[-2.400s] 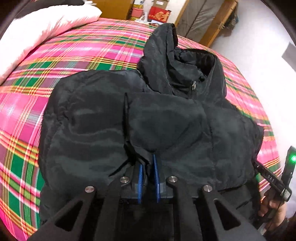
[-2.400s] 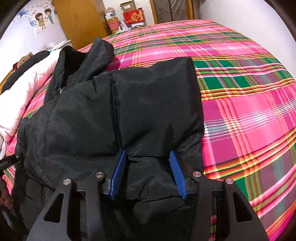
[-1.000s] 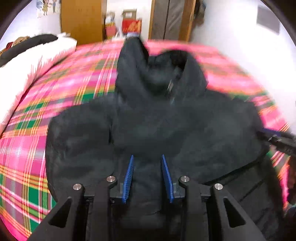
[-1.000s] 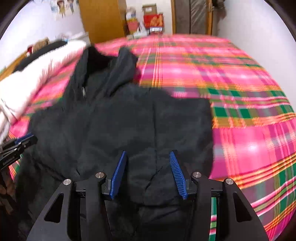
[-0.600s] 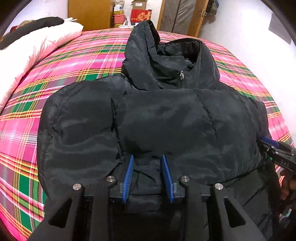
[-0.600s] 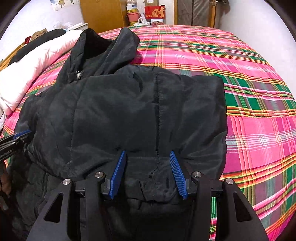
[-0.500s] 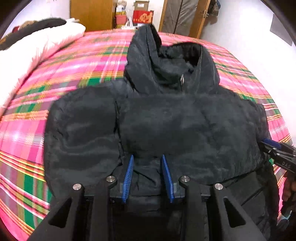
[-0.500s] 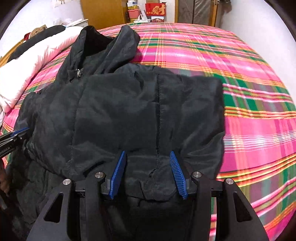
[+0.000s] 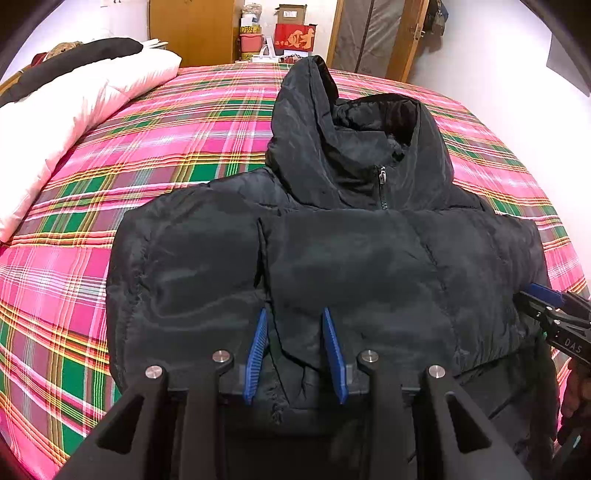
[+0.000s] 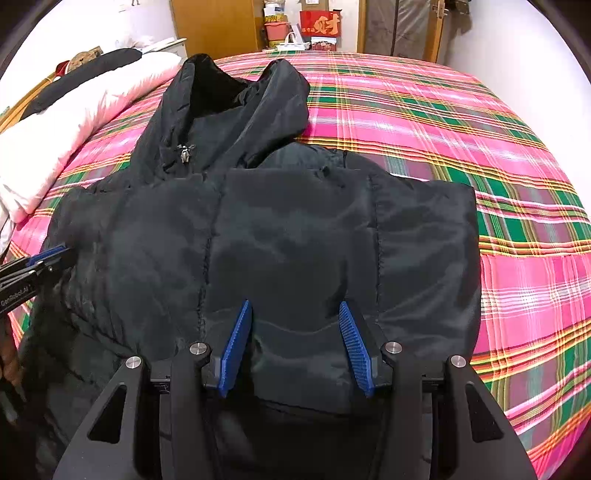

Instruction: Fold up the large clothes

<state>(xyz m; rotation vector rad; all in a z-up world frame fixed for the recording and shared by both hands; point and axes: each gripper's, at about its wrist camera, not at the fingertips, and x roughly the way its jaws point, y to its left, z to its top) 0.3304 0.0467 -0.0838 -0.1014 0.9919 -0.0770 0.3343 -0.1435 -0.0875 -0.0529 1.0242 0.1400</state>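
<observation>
A black hooded puffer jacket (image 9: 332, 258) lies on the plaid bed, hood pointing to the far end, both sleeves folded across its front. It also shows in the right wrist view (image 10: 280, 240). My left gripper (image 9: 294, 317) is open, its blue fingers just above the folded sleeve near the jacket's middle. My right gripper (image 10: 293, 312) is open wider, over the other sleeve. Neither holds fabric. The right gripper's tip shows at the right edge of the left view (image 9: 546, 299); the left gripper's tip shows at the left edge of the right view (image 10: 48, 256).
The pink and green plaid bedspread (image 9: 166, 140) covers the bed. A white and black duvet (image 9: 66, 96) lies along the left side. A wooden wardrobe (image 9: 192, 29), red boxes (image 9: 295, 37) and a door stand beyond the bed's far end. A white wall is at the right.
My left gripper was shut on the sleeve 2.4 s ago and has since opened and let it go. Both grippers have pulled back slightly; the jacket stays folded.
</observation>
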